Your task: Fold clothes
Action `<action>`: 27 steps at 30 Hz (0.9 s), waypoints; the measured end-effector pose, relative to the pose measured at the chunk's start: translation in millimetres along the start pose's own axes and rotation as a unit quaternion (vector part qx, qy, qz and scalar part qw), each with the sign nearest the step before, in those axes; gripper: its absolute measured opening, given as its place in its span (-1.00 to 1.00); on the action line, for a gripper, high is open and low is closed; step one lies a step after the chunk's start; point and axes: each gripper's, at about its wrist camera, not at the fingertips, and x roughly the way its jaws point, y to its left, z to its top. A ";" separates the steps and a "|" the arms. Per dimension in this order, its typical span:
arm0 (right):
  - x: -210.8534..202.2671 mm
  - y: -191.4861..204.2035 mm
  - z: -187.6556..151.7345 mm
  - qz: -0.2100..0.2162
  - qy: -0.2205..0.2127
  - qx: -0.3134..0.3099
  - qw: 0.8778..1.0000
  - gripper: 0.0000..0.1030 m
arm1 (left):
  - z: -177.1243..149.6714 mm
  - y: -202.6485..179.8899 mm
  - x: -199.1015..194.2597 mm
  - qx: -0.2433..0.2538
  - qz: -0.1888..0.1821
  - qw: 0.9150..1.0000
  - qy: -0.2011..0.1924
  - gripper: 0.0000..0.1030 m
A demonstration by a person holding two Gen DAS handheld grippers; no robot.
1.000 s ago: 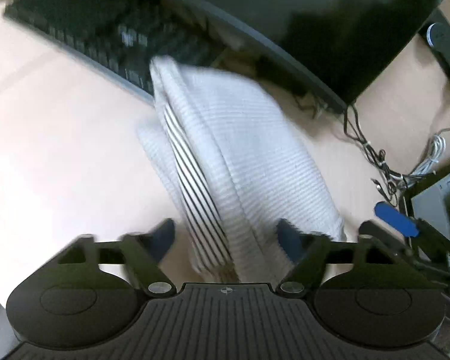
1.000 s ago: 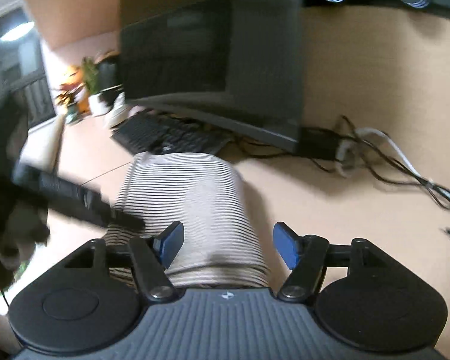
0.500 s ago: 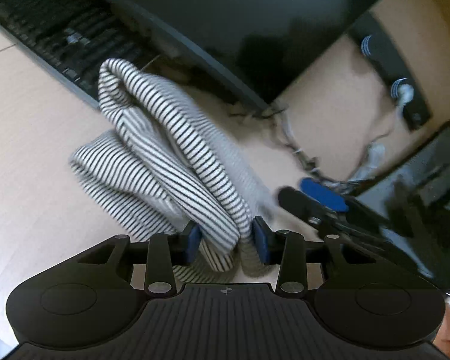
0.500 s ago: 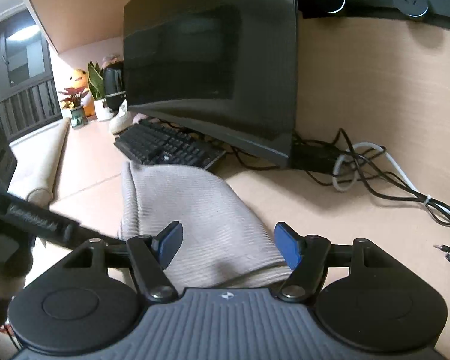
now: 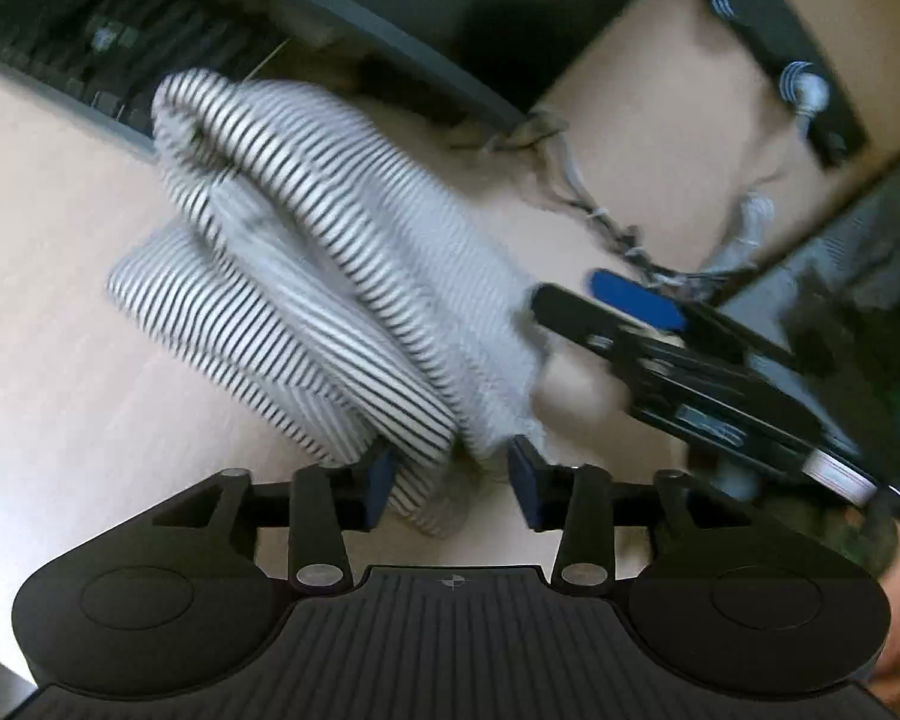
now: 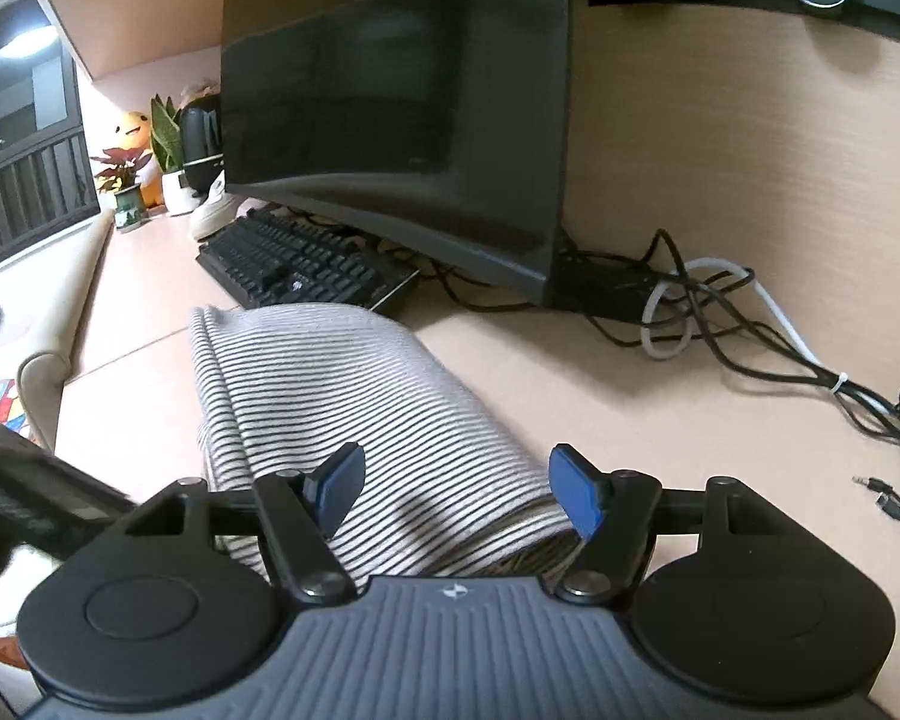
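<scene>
desk holds striped garment; left tongs opening around its fold, right tongs open

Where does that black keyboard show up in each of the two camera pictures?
Left wrist view: the keyboard lies in the top left corner, blurred, just beyond the far end of the striped garment.
Right wrist view: the keyboard sits left of centre, beyond the striped garment and below the dark monitor.
Shared landmark: the striped garment, whose far end meets the keyboard in both views.
</scene>
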 end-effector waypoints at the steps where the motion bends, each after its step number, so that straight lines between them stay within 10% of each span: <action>1: 3.7 -4.3 1.9 0.004 -0.003 0.007 1.000 0.35 | 3.3 -4.0 -9.5 0.010 -0.006 1.000 -0.014 0.00; 8: 53.3 -49.7 11.9 0.041 0.009 0.094 0.995 0.36 | 52.5 -1.7 -36.4 0.024 0.042 0.985 -0.166 0.48; 16: 34.9 -21.3 -18.2 0.087 0.049 0.081 0.992 0.22 | 52.0 59.1 2.9 -0.001 0.083 0.994 -0.071 0.14; 23: -6.0 24.5 -33.5 0.153 0.079 0.037 0.984 0.32 | 45.4 59.0 -25.9 0.038 0.123 0.989 -0.067 0.15; 27: -9.3 -0.5 -21.8 0.154 0.048 0.107 0.981 0.41 | 43.0 54.5 -47.1 -0.002 0.147 0.987 -0.063 0.73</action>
